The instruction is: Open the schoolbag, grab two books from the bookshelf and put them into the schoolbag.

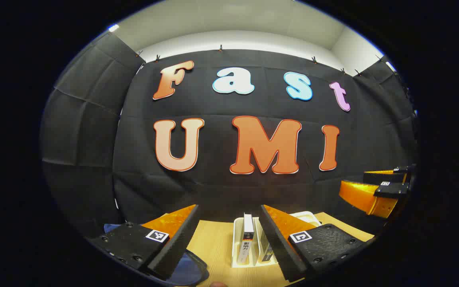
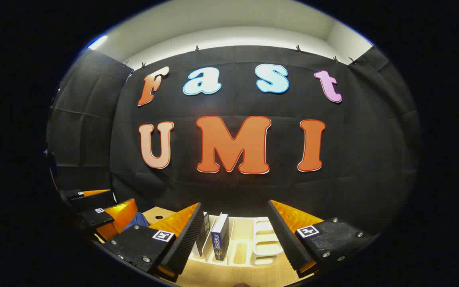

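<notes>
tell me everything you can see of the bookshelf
The bookshelf is a low white rack, plastic by the look, with upright dividers forming open slots. It sits on the wooden table before the black cloth wall. Two books stand upright in its left slots; the right slots are bare. Neither open gripper touches it.

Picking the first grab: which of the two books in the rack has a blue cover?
In the right gripper view, the right-hand book; the other book, left of it, looks dark.

Light wooden table (bare near its front edge) before the black cloth wall.
</notes>
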`<state>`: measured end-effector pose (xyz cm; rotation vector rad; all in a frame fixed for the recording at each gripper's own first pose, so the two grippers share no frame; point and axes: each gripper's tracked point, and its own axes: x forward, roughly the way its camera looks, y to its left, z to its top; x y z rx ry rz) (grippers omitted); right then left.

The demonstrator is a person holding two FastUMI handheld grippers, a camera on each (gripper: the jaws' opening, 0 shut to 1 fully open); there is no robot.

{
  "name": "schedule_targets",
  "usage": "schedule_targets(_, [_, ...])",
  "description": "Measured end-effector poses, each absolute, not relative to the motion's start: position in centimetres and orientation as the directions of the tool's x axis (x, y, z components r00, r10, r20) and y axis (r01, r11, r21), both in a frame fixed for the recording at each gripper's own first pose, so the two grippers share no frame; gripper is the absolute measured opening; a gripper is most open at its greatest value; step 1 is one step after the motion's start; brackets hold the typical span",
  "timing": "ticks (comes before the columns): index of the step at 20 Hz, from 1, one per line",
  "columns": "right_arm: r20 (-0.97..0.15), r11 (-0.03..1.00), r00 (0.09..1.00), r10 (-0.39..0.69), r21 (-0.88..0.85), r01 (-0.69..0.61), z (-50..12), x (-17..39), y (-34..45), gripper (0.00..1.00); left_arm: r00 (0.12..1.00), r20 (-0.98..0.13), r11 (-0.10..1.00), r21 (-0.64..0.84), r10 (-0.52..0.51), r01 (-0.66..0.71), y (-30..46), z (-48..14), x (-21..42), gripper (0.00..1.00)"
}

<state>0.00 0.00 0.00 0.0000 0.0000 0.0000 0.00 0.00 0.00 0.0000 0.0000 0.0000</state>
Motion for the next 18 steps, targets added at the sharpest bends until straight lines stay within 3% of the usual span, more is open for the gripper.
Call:
schedule_targets(3, [-0.010,1.000,1.000,0.016,0.016,-0.016,-0.9,0.7,-1.2,0.96,1.000,0.006,1.000,0.003,0.015,-0.015,-1.8,-0.2,0.7,0.93])
schedule_targets(9, [0.002,0.998,0.998,-0.060,0.033,0.060,-0.8,2.9,-3.2,0.95,1.000,0.001,0.999,0.034,-0.022,0.022,-2.3,0.0,3.7,0.93])
schedule_targets(10, [0.004,0.997,0.997,-0.073,0.025,0.072,-0.9,3.0,-3.3,1.00,1.000,0.011,0.999,0.033,-0.029,0.028,-2.4,0.4,4.0,0.93])
schedule_targets(11, [0.011,0.996,0.996,-0.090,0.023,0.089,-1.1,3.2,-3.5,0.95,0.999,0.008,0.999,0.020,-0.041,0.041,-2.5,0.1,4.3,0.93])
schedule_targets(18, [0.012,0.991,0.991,-0.133,0.019,0.133,-1.2,3.4,-2.4,0.95,0.997,-0.020,0.998,-0.013,-0.069,0.069,-0.8,-1.5,5.9,0.94])
